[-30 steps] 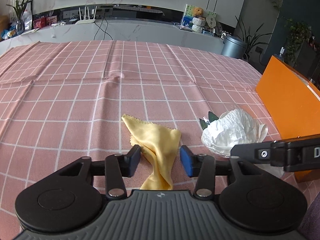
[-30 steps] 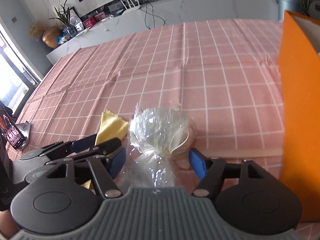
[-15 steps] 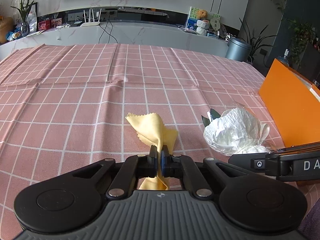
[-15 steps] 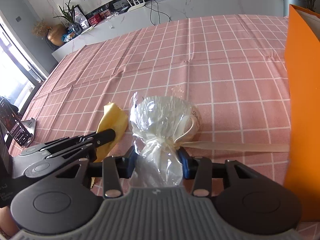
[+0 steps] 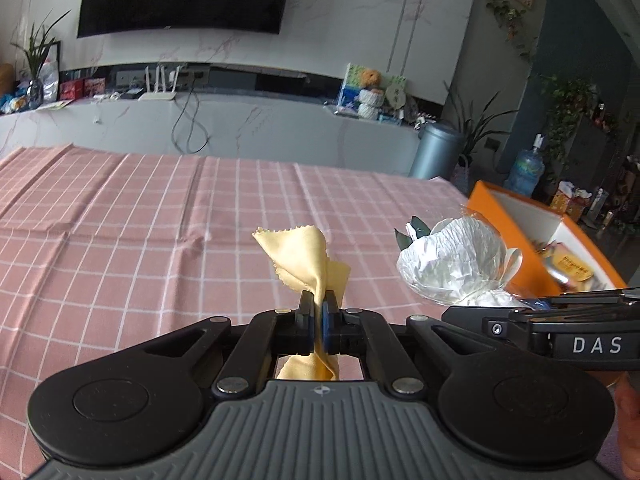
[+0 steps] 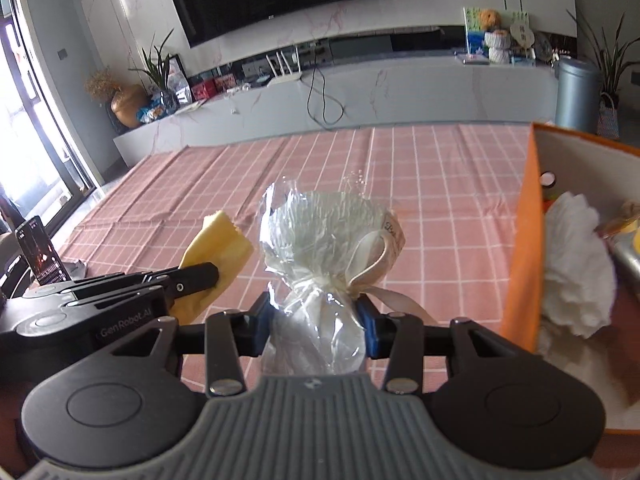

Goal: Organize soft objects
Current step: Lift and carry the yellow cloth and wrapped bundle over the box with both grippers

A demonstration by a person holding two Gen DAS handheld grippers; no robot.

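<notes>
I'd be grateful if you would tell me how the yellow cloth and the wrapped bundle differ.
The yellow cloth is flat, opaque fabric; the wrapped bundle is a round white mass in clear film, tied with ribbon. The cloth is pinched thin by the left gripper; the bundle keeps the right gripper wider. Both are held above the tablecloth.

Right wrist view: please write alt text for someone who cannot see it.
The right gripper is shut on the neck of a clear cellophane bag of white stuffing tied with cream ribbon, above a pink checked tablecloth. The left gripper, at left, is shut on a yellow cloth. An open orange box stands at right.
</notes>
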